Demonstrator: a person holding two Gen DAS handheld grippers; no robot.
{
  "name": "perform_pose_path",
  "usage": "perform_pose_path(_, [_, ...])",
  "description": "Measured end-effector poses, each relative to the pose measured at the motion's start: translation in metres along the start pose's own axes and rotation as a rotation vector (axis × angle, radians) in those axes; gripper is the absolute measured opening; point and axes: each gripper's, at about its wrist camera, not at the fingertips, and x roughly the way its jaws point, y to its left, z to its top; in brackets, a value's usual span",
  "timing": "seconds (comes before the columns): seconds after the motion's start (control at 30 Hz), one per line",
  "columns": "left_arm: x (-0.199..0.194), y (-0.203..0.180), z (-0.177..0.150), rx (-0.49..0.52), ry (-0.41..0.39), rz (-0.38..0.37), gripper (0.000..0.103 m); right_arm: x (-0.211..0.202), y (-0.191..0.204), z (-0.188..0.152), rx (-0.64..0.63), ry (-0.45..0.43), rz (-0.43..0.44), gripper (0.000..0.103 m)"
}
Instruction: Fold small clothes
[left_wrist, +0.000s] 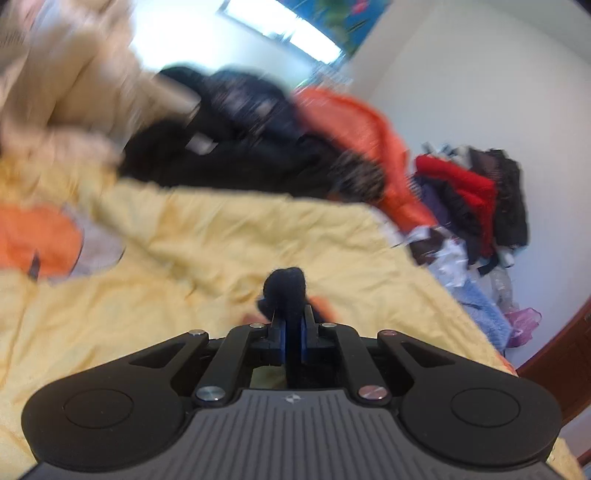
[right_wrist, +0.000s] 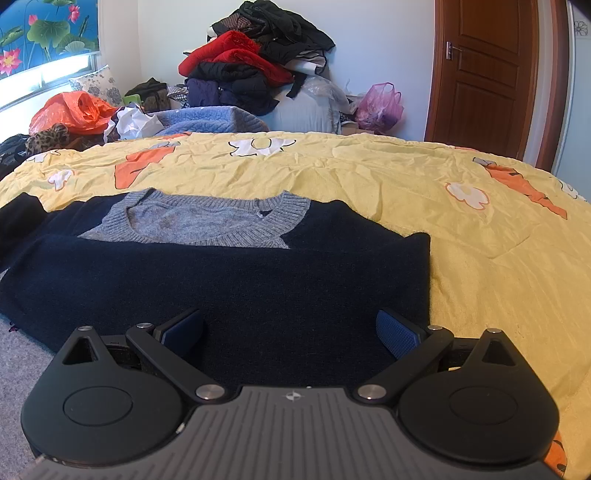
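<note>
A navy sweater (right_wrist: 221, 273) with a grey collar (right_wrist: 207, 221) lies flat on the yellow bedsheet (right_wrist: 369, 177), its right side folded in to a straight edge. My right gripper (right_wrist: 290, 328) is open and empty, low over the sweater's lower part. My left gripper (left_wrist: 291, 317) is shut on a bunch of navy knit fabric (left_wrist: 286, 291), part of the sweater, held above the yellow sheet (left_wrist: 221, 240). The left wrist view is blurred by motion.
A pile of clothes (right_wrist: 255, 62) stands behind the bed by the wall, with an orange plastic bag (right_wrist: 74, 110), a blue blanket (right_wrist: 210, 120) and a pink bag (right_wrist: 380, 105). A wooden door (right_wrist: 484, 74) is at the right. Dark and orange clothes (left_wrist: 280, 140) lie ahead of the left gripper.
</note>
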Motion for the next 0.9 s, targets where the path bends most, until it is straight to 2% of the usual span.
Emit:
perform_pose_path(0.1, [-0.042, -0.059, -0.013, 0.173, -0.104, -0.108, 0.006, 0.000, 0.000, 0.000, 0.000, 0.000, 0.000, 0.101])
perform_pose_path(0.2, [-0.086, -0.130, -0.058, 0.384, -0.135, -0.269, 0.006, 0.000, 0.000, 0.000, 0.000, 0.000, 0.001, 0.101])
perform_pose_path(0.3, [-0.127, -0.197, -0.136, 0.651, -0.093, -0.437, 0.006, 0.000, -0.001, 0.000, 0.004, -0.001, 0.005, 0.101])
perform_pose_path(0.37, [-0.142, -0.227, -0.192, 0.799, -0.026, -0.506, 0.007, 0.000, -0.002, 0.000, 0.009, -0.002, 0.008, 0.101])
perform_pose_path(0.43, [-0.144, -0.241, -0.235, 0.882, 0.053, -0.529, 0.007, 0.000, -0.004, 0.000, 0.016, -0.004, 0.014, 0.101])
perform_pose_path(0.5, [-0.139, -0.244, -0.261, 0.938, 0.081, -0.494, 0.006, -0.001, -0.006, 0.000, 0.028, -0.007, 0.022, 0.101])
perform_pose_path(0.57, [-0.139, -0.239, -0.257, 0.915, 0.043, -0.486, 0.006, -0.002, -0.008, 0.000, 0.037, -0.011, 0.029, 0.101])
perform_pose_path(0.73, [-0.135, -0.233, -0.254, 0.894, 0.054, -0.459, 0.006, -0.003, -0.006, 0.002, 0.036, -0.005, 0.035, 0.102])
perform_pose_path(0.8, [-0.142, -0.237, -0.255, 0.897, 0.034, -0.458, 0.006, -0.007, -0.003, 0.013, 0.077, 0.017, 0.039, 0.094])
perform_pose_path(0.83, [-0.145, -0.237, -0.254, 0.892, 0.028, -0.461, 0.006, -0.012, -0.003, 0.020, 0.138, 0.022, 0.099, 0.093])
perform_pose_path(0.9, [-0.145, -0.237, -0.253, 0.879, 0.033, -0.467, 0.006, -0.021, 0.002, 0.038, 0.280, 0.041, 0.310, 0.094])
